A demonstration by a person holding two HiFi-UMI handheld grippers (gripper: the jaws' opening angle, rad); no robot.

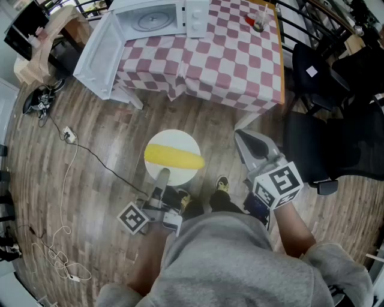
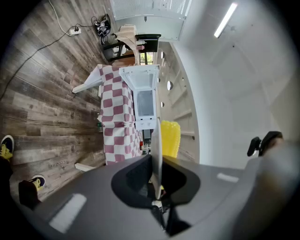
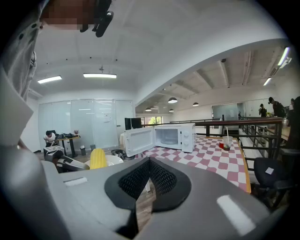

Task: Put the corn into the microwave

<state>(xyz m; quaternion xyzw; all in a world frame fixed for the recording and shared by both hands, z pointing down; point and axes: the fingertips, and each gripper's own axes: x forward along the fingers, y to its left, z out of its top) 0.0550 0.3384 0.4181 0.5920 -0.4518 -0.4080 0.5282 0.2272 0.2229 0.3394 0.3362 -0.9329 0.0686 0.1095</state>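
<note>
A yellow corn cob (image 1: 174, 157) lies on a round white plate (image 1: 174, 139) held above the wooden floor. My left gripper (image 1: 163, 174) is shut on the plate's near rim. In the left gripper view the plate (image 2: 156, 140) runs edge-on between the jaws, with the corn (image 2: 169, 138) behind it. A white microwave (image 1: 157, 17) stands on the checkered table (image 1: 234, 66) ahead, its door (image 1: 99, 55) swung open to the left. My right gripper (image 1: 248, 144) is shut on nothing, to the right of the plate. In the right gripper view I see the microwave (image 3: 174, 137) and the corn (image 3: 97, 158).
A cup with red drink (image 1: 258, 22) stands on the table's far right. Black chairs (image 1: 336, 144) are at the right. A power strip and cables (image 1: 68, 135) lie on the floor at the left. The person's shoes (image 1: 222, 183) are below the plate.
</note>
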